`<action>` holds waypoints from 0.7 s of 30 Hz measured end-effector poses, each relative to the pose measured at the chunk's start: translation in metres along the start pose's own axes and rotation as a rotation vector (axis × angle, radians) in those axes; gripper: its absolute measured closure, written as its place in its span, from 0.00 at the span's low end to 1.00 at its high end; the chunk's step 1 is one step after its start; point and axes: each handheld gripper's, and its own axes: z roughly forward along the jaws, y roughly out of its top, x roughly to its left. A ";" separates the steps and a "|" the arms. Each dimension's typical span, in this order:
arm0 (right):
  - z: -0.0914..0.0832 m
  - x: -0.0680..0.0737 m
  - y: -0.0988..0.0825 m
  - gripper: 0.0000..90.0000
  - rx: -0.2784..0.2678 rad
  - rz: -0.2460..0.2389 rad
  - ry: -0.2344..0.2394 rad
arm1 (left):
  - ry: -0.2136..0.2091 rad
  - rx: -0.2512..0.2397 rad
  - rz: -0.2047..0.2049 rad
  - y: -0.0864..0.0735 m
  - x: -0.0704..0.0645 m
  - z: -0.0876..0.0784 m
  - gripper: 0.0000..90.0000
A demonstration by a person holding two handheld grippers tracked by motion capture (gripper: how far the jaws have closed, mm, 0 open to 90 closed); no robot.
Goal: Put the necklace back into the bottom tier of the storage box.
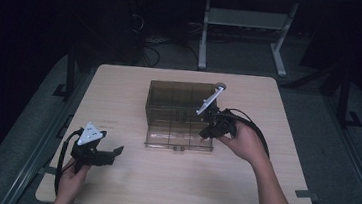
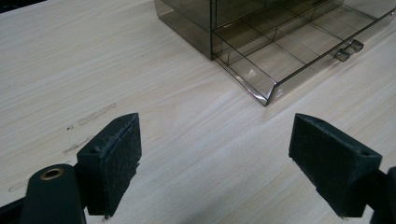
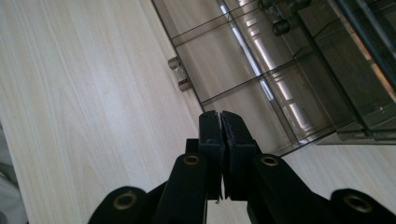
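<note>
We are holding the right gripper (image 1: 207, 130) at the right side of the see-through box (image 1: 180, 113), and its two black jaws are pressing flat against each other with nothing between them. In the right gripper view, the right gripper's shut tips (image 3: 220, 122) are sitting over the near corner of the pulled-out drawer (image 3: 243, 79), though we cannot tell if they are touching it. Our right hand (image 1: 243, 141) is wrapping around the gripper's body, and a grey three-cornered plate (image 1: 209, 100) is sticking up from it over the box.

We are holding the left gripper (image 1: 113, 153) near the left, near corner of the table (image 1: 125, 187). Its jaws are standing wide apart with only bare wood between them. In the left gripper view, the left gripper (image 2: 219, 163) is pointing across the table toward the drawer's corner, which is lying well apart from it. Our left hand (image 1: 72, 179) is gripping the handle at the table's near edge.

The brown see-through box is sitting in the middle of the pale wooden table. Its drawer (image 1: 179, 136) is sliding out toward us, on the near side. Thin walls are splitting the drawer into small square spaces. Two little knobs (image 3: 179, 73) are poking out from the drawer's front.
</note>
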 end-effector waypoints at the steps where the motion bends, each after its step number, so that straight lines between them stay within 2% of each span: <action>1: 0.000 -0.001 0.001 0.97 -0.004 -0.005 -0.001 | 0.000 -0.001 -0.001 0.000 0.000 0.000 0.19; 7: 0.000 -0.005 0.007 0.97 -0.008 -0.003 -0.002 | -0.001 -0.002 -0.002 0.000 0.000 0.000 0.19; 21: 0.016 -0.015 0.014 0.97 0.035 0.008 -0.009 | -0.005 0.005 0.000 0.000 -0.001 0.000 0.19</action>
